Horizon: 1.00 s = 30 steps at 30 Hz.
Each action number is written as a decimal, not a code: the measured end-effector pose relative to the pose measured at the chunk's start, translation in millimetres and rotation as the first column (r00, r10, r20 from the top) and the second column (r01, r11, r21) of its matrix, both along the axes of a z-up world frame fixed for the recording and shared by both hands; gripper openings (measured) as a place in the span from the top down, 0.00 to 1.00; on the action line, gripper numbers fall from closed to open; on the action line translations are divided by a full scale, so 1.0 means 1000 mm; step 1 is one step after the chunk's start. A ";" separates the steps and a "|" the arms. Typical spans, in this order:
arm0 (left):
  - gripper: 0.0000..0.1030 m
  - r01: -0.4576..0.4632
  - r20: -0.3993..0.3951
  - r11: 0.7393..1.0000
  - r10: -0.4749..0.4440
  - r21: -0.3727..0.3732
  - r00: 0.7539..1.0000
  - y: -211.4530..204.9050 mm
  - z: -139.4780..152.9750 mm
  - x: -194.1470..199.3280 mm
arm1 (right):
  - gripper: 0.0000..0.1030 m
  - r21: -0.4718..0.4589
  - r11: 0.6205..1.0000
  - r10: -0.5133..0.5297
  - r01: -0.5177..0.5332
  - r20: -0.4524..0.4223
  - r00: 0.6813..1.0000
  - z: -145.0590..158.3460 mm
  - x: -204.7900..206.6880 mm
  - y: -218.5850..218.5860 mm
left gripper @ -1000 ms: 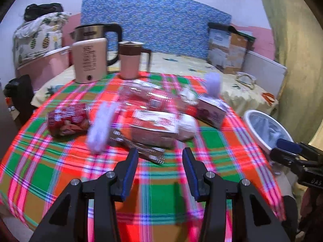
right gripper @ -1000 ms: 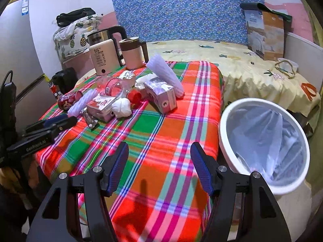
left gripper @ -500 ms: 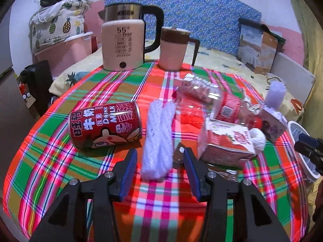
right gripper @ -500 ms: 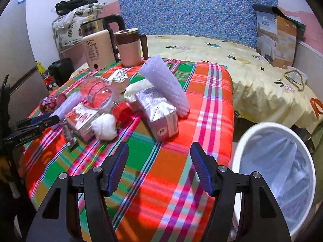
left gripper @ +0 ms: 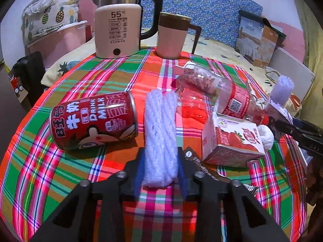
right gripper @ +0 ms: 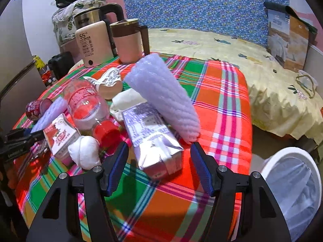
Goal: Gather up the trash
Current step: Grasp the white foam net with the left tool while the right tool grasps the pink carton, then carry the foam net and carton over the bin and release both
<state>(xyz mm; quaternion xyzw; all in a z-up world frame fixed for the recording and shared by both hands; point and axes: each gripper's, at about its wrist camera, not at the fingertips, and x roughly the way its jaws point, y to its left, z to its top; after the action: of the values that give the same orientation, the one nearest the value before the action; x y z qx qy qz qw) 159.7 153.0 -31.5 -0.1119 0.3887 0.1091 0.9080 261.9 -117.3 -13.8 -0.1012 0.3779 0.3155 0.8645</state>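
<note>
Trash lies on a plaid tablecloth [left gripper: 60,177]. In the left wrist view, my left gripper [left gripper: 160,161] is shut on the near end of a white foam net sleeve [left gripper: 161,129]. Beside it lie a red milk can [left gripper: 92,121], a strawberry milk carton [left gripper: 232,139] and a clear plastic bottle [left gripper: 218,92]. In the right wrist view, my right gripper [right gripper: 159,157] is open, its fingers either side of a silver-topped drink carton [right gripper: 153,137]. A second foam sleeve [right gripper: 163,94] leans over that carton. A crumpled tissue [right gripper: 84,151] lies left of it.
A white bin with a plastic liner [right gripper: 292,187] stands off the table's right edge. An electric kettle [left gripper: 119,26] and a pink mug [left gripper: 173,36] stand at the table's far side. A bed [right gripper: 242,56] with a box lies behind.
My left gripper moved forward and closed on the white foam sleeve. My right gripper moved forward to straddle the silver-topped carton, still open.
</note>
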 end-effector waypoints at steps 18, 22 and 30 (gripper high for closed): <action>0.78 -0.017 0.106 1.000 0.017 0.004 0.994 -0.025 0.029 -0.050 | 0.62 0.126 0.988 -0.095 0.094 0.002 0.995 0.013 -0.069 -0.043; 0.78 0.017 0.120 1.000 -0.016 -0.005 0.993 -0.042 0.037 -0.062 | 0.62 0.139 0.985 -0.107 0.106 0.004 0.994 0.015 -0.082 -0.047; 0.78 0.119 0.127 0.993 -0.115 -0.020 0.985 -0.083 0.043 -0.073 | 0.62 0.170 0.976 -0.137 0.137 -0.010 0.991 0.016 -0.106 -0.063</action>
<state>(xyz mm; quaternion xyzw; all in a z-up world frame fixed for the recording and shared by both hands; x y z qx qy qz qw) 87.0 70.0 11.6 -0.1080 0.3381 0.0429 0.9339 156.2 -180.8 2.3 -0.0011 0.3548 0.2863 0.8900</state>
